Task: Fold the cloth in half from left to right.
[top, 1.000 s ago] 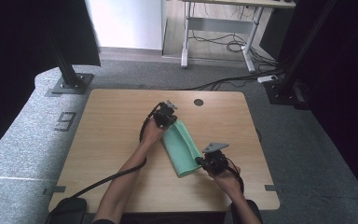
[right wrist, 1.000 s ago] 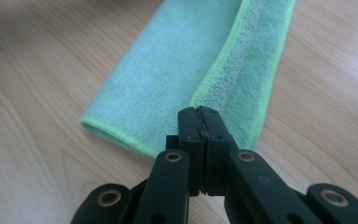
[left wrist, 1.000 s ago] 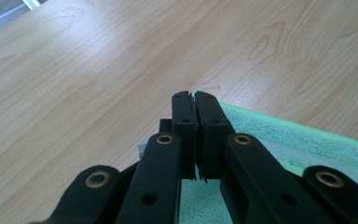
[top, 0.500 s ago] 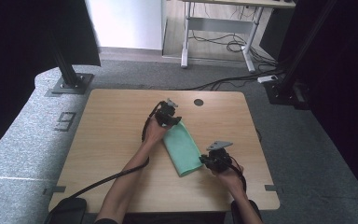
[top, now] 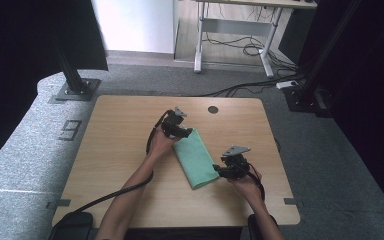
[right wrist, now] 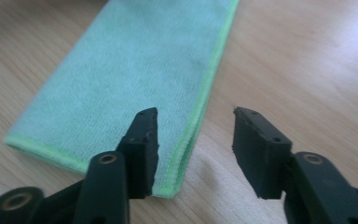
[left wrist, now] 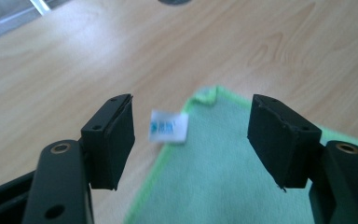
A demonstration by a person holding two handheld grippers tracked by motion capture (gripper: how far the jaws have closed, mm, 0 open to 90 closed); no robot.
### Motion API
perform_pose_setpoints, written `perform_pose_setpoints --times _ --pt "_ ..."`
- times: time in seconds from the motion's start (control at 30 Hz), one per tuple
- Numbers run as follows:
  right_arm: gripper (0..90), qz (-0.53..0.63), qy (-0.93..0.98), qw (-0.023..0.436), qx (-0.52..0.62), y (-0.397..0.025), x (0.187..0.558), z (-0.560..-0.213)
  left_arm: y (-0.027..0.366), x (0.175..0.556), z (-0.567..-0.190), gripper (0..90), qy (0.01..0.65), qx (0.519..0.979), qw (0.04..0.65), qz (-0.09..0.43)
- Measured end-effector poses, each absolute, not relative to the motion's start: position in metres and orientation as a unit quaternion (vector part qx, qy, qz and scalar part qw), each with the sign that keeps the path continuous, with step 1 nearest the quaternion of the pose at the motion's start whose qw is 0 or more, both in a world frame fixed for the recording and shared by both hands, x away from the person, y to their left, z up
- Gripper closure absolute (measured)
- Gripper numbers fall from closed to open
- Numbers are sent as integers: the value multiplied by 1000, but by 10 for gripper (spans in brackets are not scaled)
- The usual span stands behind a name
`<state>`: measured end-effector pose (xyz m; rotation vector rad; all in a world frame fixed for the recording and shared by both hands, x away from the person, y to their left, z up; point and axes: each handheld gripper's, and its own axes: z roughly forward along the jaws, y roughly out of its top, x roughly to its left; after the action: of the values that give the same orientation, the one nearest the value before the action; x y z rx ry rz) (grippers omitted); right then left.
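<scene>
In the high view, a folded green microfibre cloth (top: 196,157) lies as a long strip on the wooden table (top: 115,145), right of its middle, running from far-left to near-right. The left gripper (top: 184,131) sits at the cloth's far end, held by the person's left hand (top: 161,146). The right gripper (top: 220,171) sits at the cloth's near right corner, held by the right hand (top: 245,181). A round grommet hole (top: 213,109) lies near the table's far edge.

In the left gripper view, the jaws stand wide apart and grip nothing. Between them lie the cloth's corner (left wrist: 204,95) and a small white label (left wrist: 168,127) at its hem, both resting on the table.

In the right gripper view, the jaws are open and empty. They straddle the cloth's bright green stitched edge (right wrist: 200,112), with the left jaw over the fabric and the right jaw over bare wood.
</scene>
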<state>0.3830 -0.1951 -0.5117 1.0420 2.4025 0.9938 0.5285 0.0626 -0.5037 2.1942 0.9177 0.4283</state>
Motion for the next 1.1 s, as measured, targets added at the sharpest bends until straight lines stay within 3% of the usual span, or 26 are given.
perform_pose_setpoints --times 0.47,0.67,1.1 --pt "421 318 853 141 390 -203 394 -538 83 511 -531 295 364 858 332 146" --pt "423 308 864 146 370 -190 377 -536 77 511 -532 273 368 855 343 127" --pt "438 316 884 116 325 -170 333 -534 77 475 -535 255 329 879 311 152"
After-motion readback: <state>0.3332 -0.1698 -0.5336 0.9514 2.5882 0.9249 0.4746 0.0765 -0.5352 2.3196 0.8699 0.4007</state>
